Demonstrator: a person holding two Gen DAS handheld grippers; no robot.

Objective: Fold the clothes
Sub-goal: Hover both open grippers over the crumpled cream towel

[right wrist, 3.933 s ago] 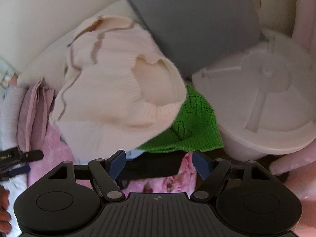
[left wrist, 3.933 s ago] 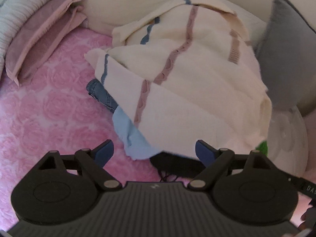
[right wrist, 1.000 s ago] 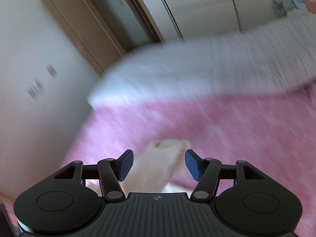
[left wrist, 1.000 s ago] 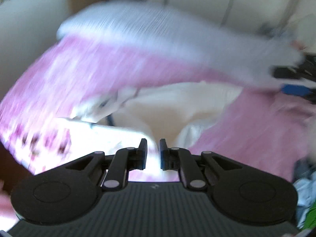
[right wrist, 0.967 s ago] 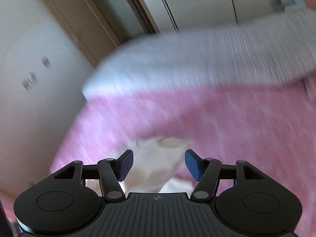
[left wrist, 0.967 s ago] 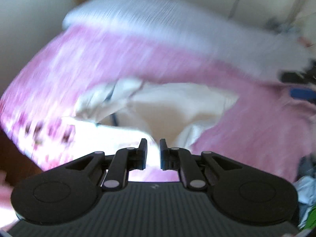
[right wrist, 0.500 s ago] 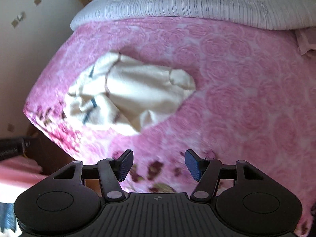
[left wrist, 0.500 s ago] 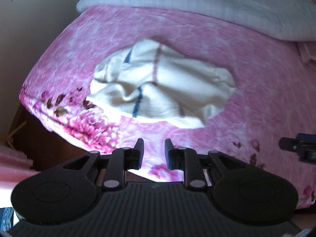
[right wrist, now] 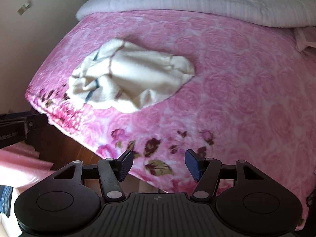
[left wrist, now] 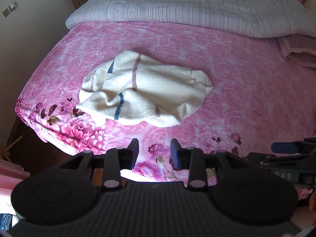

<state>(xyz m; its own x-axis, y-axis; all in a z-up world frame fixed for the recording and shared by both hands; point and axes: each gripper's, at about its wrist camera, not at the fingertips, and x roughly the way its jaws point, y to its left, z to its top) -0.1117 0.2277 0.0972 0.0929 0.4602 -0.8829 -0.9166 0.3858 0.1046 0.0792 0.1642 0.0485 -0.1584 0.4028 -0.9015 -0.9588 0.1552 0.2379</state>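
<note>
A crumpled cream sweater lies on the pink bed, its long axis running 8 to 2 o'clock, while the left gripper and right gripper hover released, empty.

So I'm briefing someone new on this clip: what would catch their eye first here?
A crumpled cream sweater with blue and dusty-pink stripes lies unfolded on the pink rose-patterned blanket, near the bed's left corner. Behind it a pale striped quilt runs across the far side of the bed. In front, the left gripper and right gripper are both open and empty, short of the sweater.
</note>
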